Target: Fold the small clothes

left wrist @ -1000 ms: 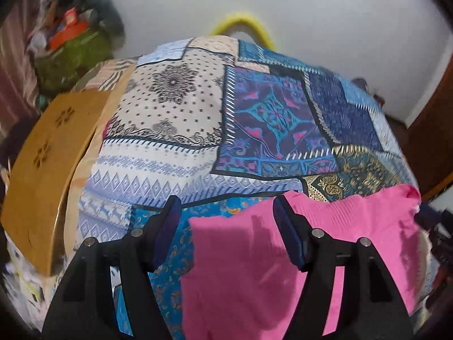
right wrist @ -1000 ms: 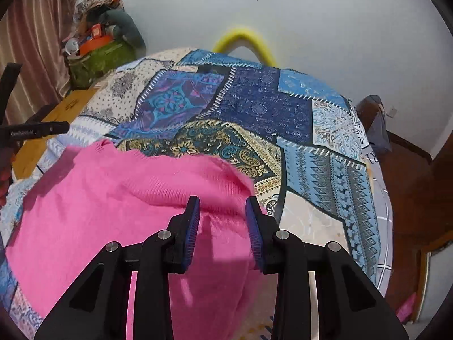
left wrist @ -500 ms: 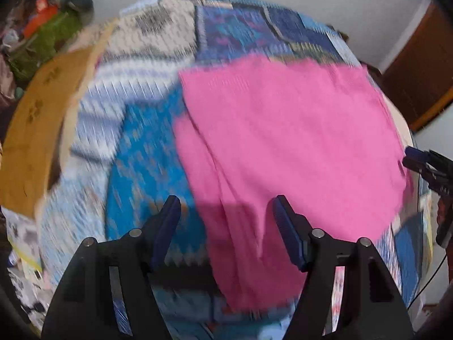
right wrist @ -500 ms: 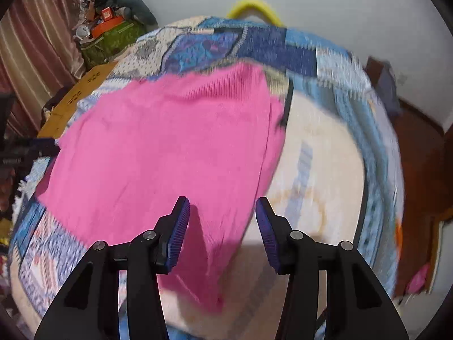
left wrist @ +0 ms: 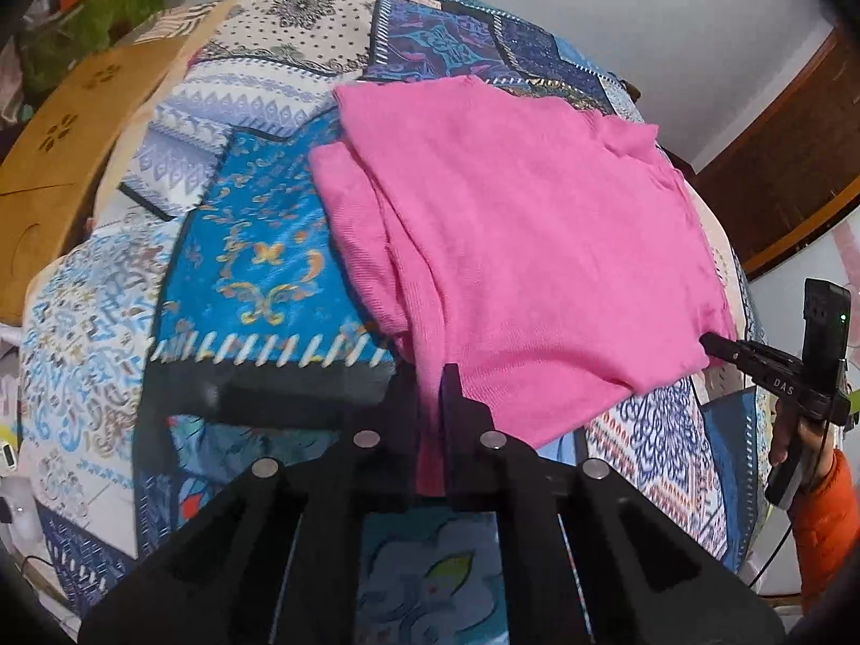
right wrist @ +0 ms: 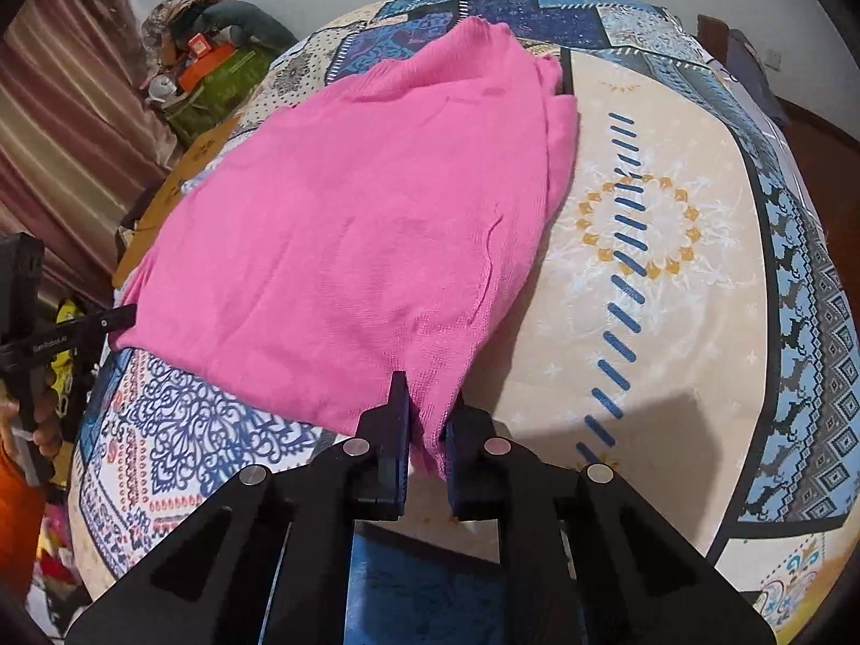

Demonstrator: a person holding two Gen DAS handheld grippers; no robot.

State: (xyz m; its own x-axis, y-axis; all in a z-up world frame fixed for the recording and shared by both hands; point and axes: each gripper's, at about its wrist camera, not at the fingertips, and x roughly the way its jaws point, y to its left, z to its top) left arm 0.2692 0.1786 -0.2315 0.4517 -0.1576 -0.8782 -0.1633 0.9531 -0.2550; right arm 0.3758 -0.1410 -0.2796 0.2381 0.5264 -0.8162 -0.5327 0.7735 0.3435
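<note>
A pink knit garment (left wrist: 516, 226) lies spread on a patchwork bedspread (left wrist: 252, 247). My left gripper (left wrist: 430, 392) is shut on its near left corner. My right gripper (right wrist: 427, 414) is shut on its near right corner; the garment (right wrist: 365, 204) stretches away from it. The right gripper also shows at the right of the left wrist view (left wrist: 720, 346), pinching the cloth's edge. The left gripper shows at the left edge of the right wrist view (right wrist: 121, 317), at the cloth's other corner.
The bedspread (right wrist: 672, 226) covers the whole bed. A wooden board (left wrist: 59, 161) stands along the bed's left side. A pile of bags and clutter (right wrist: 209, 70) sits at the far left by a curtain. A wooden door (left wrist: 779, 172) is at the right.
Both grippers were open above the garment; they have dropped to its near edge and shut on the two near corners. The garment now lies spread flat.
</note>
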